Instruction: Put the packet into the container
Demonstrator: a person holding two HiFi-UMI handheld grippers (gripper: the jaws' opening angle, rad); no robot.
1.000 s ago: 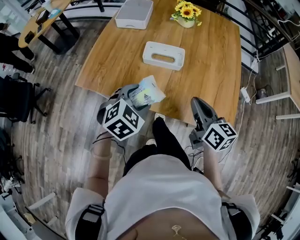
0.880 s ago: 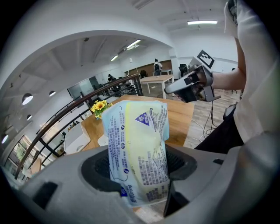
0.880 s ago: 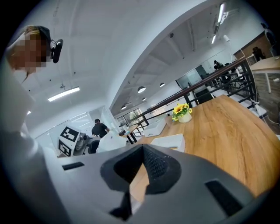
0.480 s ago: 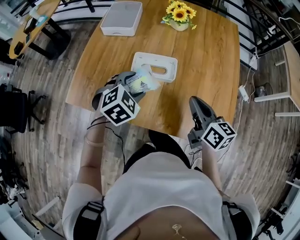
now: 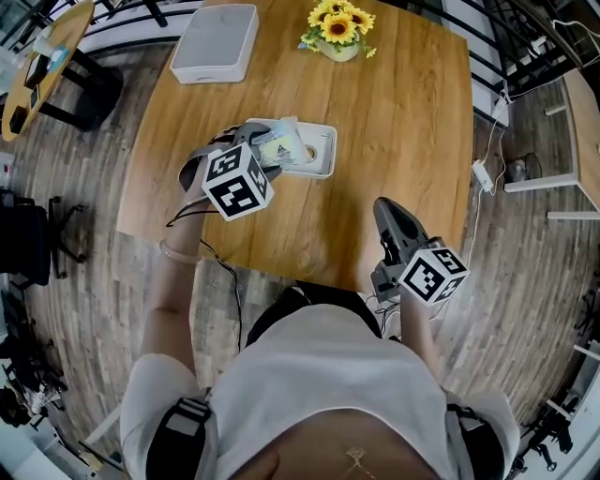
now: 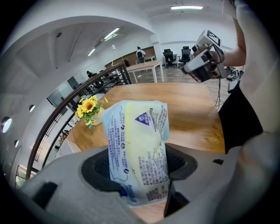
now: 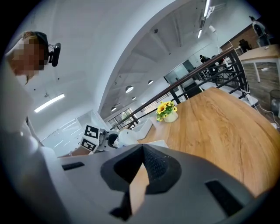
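Note:
A pale yellow and blue packet (image 6: 138, 146) stands upright between my left gripper's (image 6: 144, 164) jaws, which press on its lower part. In the head view the left gripper (image 5: 267, 150) holds the packet (image 5: 283, 147) over the left end of a white container (image 5: 319, 155) on the wooden table (image 5: 403, 122). My right gripper (image 5: 386, 211) hangs at the table's near edge, apart from the container, with its jaws together and nothing in them. In the right gripper view the right gripper (image 7: 142, 146) points across the table toward the left gripper (image 7: 98, 138).
A grey-white box (image 5: 216, 42) lies at the table's far left. A pot of sunflowers (image 5: 336, 26) stands at the far edge, and also shows as sunflowers (image 6: 89, 109) in the left gripper view. Cables (image 5: 487, 173) trail on the floor at the right.
My left gripper has carried the packet forward from the table's near edge to above the container. The right gripper has kept its place by the near edge.

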